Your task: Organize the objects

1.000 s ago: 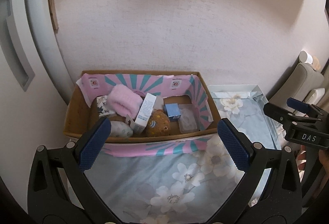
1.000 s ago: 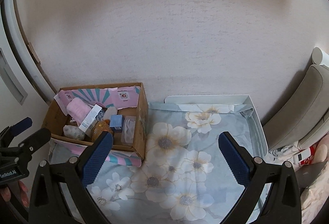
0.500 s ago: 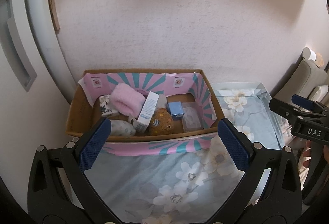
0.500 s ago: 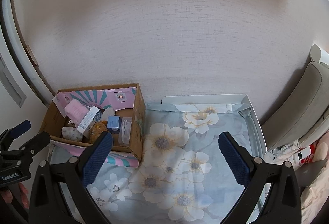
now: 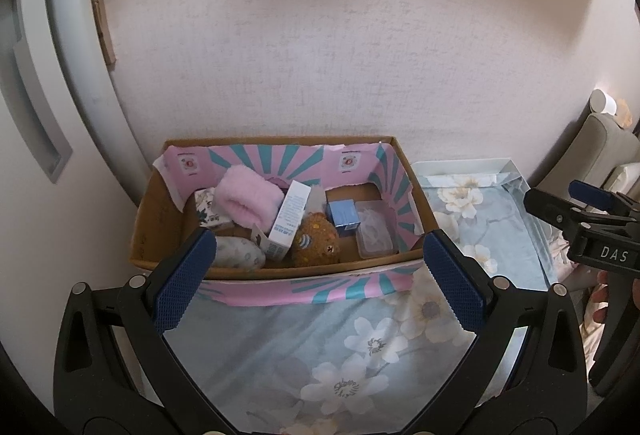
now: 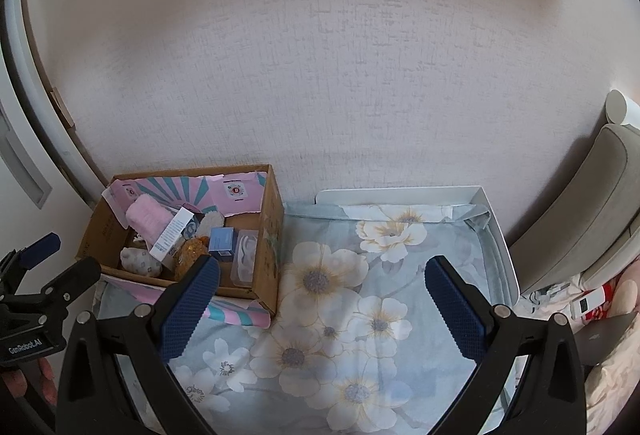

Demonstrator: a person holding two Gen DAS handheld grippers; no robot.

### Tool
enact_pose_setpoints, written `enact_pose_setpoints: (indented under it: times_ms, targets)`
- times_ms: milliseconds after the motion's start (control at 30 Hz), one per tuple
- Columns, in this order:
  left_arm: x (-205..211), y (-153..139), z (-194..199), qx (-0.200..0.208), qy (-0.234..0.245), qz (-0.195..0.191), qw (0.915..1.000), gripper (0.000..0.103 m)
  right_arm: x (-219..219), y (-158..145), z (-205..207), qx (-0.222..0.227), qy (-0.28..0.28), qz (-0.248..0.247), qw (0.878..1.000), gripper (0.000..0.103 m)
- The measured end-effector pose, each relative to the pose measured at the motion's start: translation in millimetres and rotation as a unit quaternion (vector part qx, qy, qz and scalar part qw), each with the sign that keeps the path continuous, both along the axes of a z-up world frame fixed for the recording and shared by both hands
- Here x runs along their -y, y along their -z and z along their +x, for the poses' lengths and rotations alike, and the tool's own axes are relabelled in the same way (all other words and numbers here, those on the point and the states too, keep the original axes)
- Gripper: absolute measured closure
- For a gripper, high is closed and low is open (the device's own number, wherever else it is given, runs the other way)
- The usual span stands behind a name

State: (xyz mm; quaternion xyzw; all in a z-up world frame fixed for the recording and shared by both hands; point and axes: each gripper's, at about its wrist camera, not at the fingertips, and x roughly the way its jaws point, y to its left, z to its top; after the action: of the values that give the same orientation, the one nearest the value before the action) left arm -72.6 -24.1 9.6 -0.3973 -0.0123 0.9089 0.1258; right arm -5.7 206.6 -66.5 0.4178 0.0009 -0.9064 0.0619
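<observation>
A cardboard box (image 5: 160, 213) with a pink and teal lining stands against the wall on a floral cloth (image 5: 320, 347). It holds a pink fluffy roll (image 5: 248, 201), a white carton (image 5: 290, 219), a brown plush (image 5: 316, 245), a small blue box (image 5: 342, 213), a clear plastic case (image 5: 374, 235) and a patterned pouch (image 5: 238, 253). The box also shows in the right wrist view (image 6: 270, 219). My left gripper (image 5: 318, 279) is open and empty, in front of the box. My right gripper (image 6: 320, 311) is open and empty over the cloth, right of the box.
A white tray (image 6: 496, 235) lies under the cloth's far right part. A beige cushion (image 6: 580, 203) leans at the right. A white door frame (image 5: 68, 75) rises at the left. Small items (image 6: 592, 303) lie at the right edge.
Both grippers have drawn back and up a little from the box, so the box sits slightly lower and smaller in view. Both stay open and empty.
</observation>
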Motion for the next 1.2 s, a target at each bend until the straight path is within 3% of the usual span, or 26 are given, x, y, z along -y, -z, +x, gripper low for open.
enact_pose_setpoints:
  times_ms: [633,1200]
  targets:
    - [4.6,-0.6,1.8,-0.003,-0.003,0.004,1.0000,0.000,5.3,-4.1,3.4,-0.004,-0.003,0.005,1.000,0.001]
    - [4.8,-19.7,13.1,-0.048,0.019,0.030,0.9982,0.000,6.6,-8.2,1.9,-0.012,0.001,0.006,1.000,0.001]
